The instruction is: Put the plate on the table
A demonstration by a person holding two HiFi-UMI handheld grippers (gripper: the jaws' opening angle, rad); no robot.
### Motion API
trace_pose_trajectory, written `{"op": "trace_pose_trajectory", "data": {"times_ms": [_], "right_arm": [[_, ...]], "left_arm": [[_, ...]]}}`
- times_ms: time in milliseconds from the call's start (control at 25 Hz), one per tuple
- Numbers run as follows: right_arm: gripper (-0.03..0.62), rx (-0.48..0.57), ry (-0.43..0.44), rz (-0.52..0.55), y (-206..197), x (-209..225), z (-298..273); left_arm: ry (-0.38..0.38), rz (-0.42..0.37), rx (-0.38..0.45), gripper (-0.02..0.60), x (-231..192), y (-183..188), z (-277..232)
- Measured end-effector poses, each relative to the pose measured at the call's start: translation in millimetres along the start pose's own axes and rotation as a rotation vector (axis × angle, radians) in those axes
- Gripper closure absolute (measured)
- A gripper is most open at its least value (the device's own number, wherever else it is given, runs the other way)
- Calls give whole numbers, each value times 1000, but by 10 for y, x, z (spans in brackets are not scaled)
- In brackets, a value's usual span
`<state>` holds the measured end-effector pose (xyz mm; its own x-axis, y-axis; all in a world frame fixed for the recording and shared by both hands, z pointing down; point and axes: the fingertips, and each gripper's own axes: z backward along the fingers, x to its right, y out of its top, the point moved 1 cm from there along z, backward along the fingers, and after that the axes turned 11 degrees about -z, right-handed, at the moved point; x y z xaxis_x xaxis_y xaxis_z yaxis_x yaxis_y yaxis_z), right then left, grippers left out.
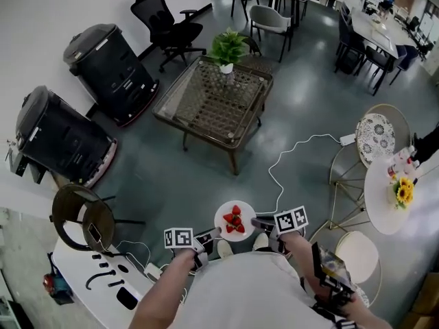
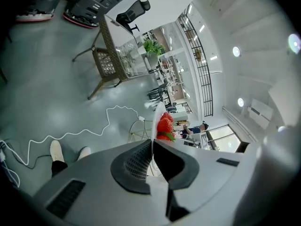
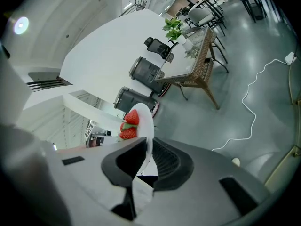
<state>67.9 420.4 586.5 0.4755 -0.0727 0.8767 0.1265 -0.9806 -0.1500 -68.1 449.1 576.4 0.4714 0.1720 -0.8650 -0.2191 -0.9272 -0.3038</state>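
A small white plate [image 1: 224,219] with strawberries [image 1: 235,218] hangs over the floor close to my body. My left gripper [image 1: 214,233] is shut on its left rim and my right gripper [image 1: 259,223] is shut on its right rim. In the left gripper view the plate [image 2: 158,117] stands edge-on between the jaws of the left gripper [image 2: 153,145], the strawberries [image 2: 164,125] beyond them. The right gripper view shows the plate [image 3: 146,121] clamped by the right gripper [image 3: 149,149], with strawberries [image 3: 131,119]. A wicker glass-top table [image 1: 206,108] stands ahead, well apart from the plate.
A potted plant [image 1: 228,46] sits on the wicker table's far corner. Two dark bins [image 1: 110,64] and an office chair [image 1: 164,22] stand at left. A white cable [image 1: 288,153] runs over the floor. At right are a round white table [image 1: 384,197] and gold-framed chairs [image 1: 374,136].
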Motion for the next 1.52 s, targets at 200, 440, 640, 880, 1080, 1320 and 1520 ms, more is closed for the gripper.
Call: {"op": "trace_pose_trajectory", "data": {"times_ms": [200,440,640,880,1080,1320,1520], "right_arm": [[562,-11,0,-1,-23,101,74],[562,-15,1,3,-3,223,187],[562,-18,4,2,58,349,344],[562,-20,16,13,198,454,508],[562,-22,21,39,362,450,561],[562,-8,39,55,565,379,581],[562,-11,41,48,665,400,473]], "left_arm": [[19,21,1,571,21,-86,-96],[34,31,5,570,43,-139,-256],[42,27,0,569,125,-157,-453],[57,43,18,569,233,-114,-657],[68,42,37,569,264,-11,-744],[73,18,52,569,350,206,-773],[81,16,42,569,287,310,-765]]}}
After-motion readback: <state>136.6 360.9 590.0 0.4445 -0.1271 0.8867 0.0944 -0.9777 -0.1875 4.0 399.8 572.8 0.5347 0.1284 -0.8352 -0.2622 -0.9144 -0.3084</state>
